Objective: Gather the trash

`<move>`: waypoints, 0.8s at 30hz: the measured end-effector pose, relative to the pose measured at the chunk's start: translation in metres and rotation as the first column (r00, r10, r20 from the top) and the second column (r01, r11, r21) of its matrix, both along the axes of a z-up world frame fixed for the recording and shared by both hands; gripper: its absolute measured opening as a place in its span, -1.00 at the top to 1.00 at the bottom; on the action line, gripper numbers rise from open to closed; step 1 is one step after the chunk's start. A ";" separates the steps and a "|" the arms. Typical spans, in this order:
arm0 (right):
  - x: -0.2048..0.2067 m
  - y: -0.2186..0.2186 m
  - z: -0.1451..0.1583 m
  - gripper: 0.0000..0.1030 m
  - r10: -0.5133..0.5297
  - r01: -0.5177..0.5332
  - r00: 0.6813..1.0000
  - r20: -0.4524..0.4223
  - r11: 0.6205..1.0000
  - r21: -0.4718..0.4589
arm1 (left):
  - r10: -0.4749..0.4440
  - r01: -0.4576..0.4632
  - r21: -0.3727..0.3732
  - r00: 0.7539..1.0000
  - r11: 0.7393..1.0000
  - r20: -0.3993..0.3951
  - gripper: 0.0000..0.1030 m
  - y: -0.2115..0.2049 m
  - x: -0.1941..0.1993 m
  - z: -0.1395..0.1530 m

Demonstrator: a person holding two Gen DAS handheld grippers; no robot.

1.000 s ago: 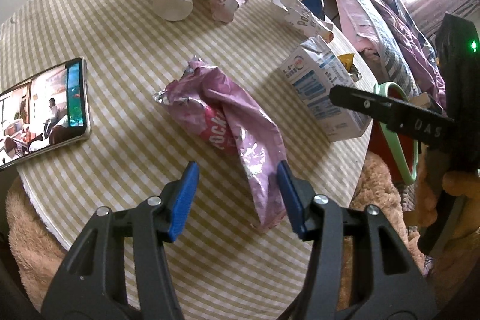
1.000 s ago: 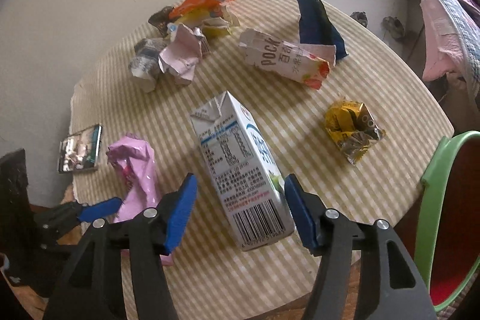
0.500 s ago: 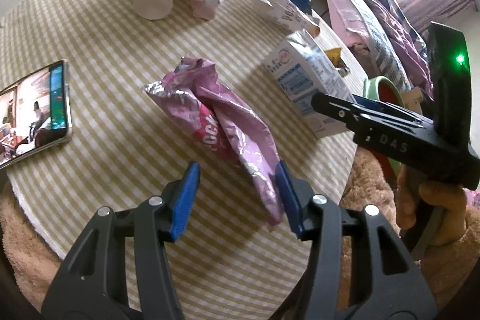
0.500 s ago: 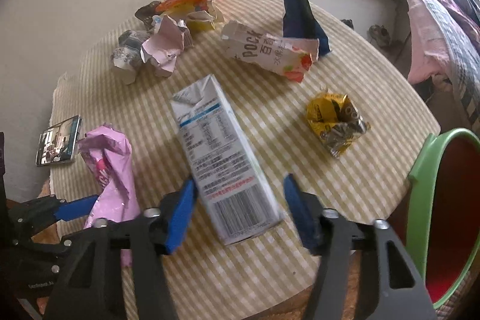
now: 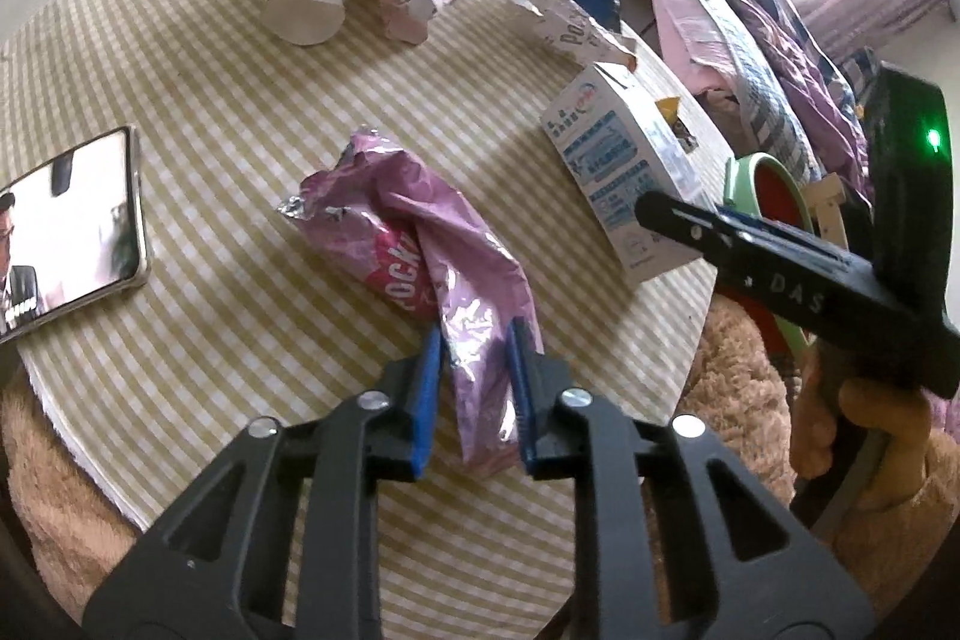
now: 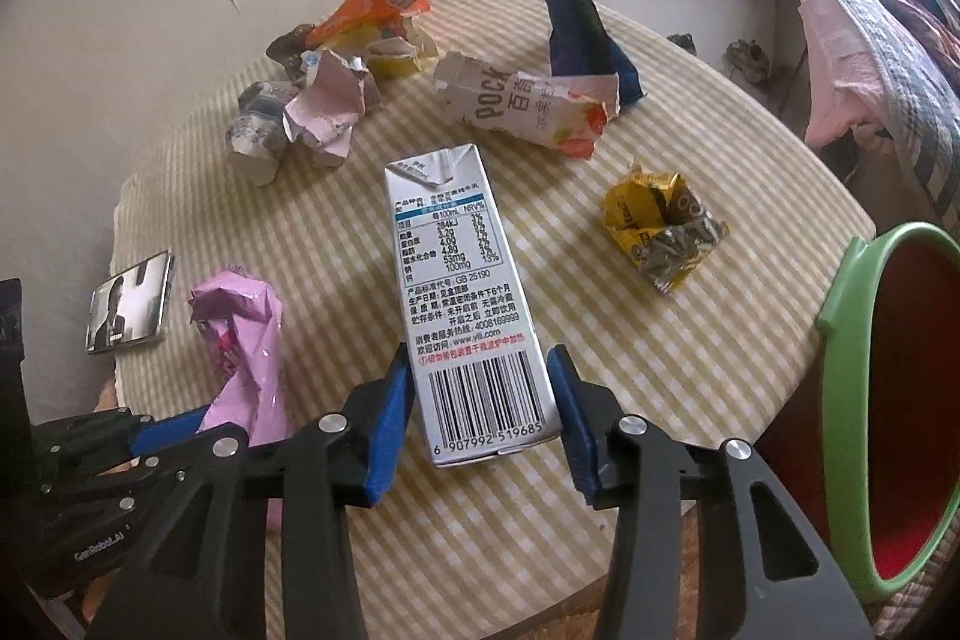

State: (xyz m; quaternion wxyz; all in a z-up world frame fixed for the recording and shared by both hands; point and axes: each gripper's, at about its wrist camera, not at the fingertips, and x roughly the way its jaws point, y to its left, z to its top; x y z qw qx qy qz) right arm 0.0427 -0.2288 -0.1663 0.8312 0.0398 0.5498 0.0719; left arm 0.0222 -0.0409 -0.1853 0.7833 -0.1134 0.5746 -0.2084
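A crumpled pink foil wrapper (image 5: 420,250) lies on the round checked table (image 5: 198,100). My left gripper (image 5: 474,388) is shut on its near end; it also shows in the right wrist view (image 6: 246,334). A white milk carton (image 6: 462,292) lies flat in the middle of the table. My right gripper (image 6: 480,418) is closed around the carton's barcode end, both blue pads against its sides. The carton also shows in the left wrist view (image 5: 618,178).
A red bin with a green rim (image 6: 900,400) stands off the table's right edge. A phone (image 5: 66,226) lies at the left. A torn Pocky box (image 6: 528,106), a yellow wrapper (image 6: 660,226), a dark blue bag (image 6: 576,28) and a pile of crumpled trash (image 6: 336,82) sit farther back.
Both grippers have closed: the left one onto the pink wrapper's end, the right one onto the carton's barcode end. The carton now lies straight between the right pads.
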 end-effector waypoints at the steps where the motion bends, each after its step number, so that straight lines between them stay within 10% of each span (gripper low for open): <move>1: 0.000 0.000 -0.002 0.15 -0.001 0.002 1.000 -0.010 1.000 0.008 | 0.006 -0.006 -0.002 1.000 1.000 -0.008 0.25 0.001 0.001 -0.001; 13: -0.004 0.000 -0.017 0.00 -0.014 0.014 0.999 -0.051 1.000 0.005 | 0.021 -0.021 0.009 0.999 1.000 -0.035 -0.32 0.002 0.002 -0.011; 24: -0.008 -0.002 -0.005 0.20 -0.020 0.020 1.000 -0.001 0.999 0.025 | -0.065 0.063 0.027 0.997 0.998 0.052 0.68 -0.015 -0.004 0.003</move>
